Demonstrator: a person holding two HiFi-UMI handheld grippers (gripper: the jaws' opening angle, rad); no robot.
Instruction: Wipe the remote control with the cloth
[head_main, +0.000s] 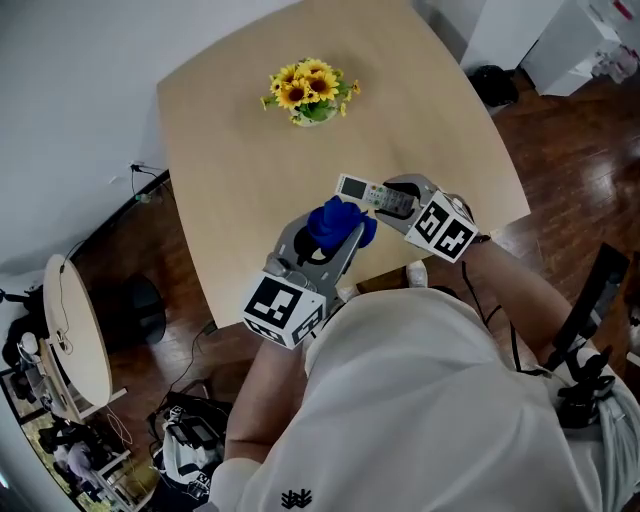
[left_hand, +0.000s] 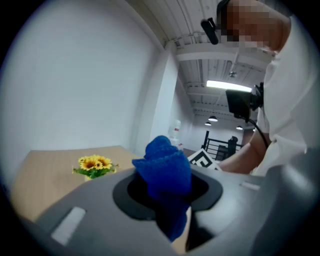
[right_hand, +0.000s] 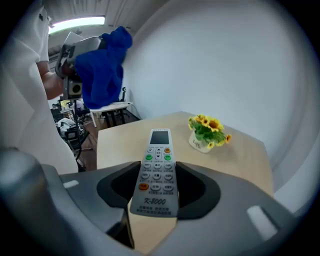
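The right gripper (right_hand: 156, 197) is clenched on the lower half of the remote control (right_hand: 157, 165), holding it buttons-up over the tabletop (head_main: 240, 150). The left gripper (left_hand: 169, 202) grasps the bunched blue cloth (left_hand: 165, 167) just beside it. The wipe should go best with the cloth pressed onto the keypad and stroked lengthwise toward the screen while the right gripper holds firm.

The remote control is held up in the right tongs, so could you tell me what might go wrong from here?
The right tongs clamp the remote control by its lower half only, so pressing on the free display end could lever it loose, perhaps onto the table near its edge. The cloth is a bunched wad in the left tongs; the hard tongs might scrape the remote control.
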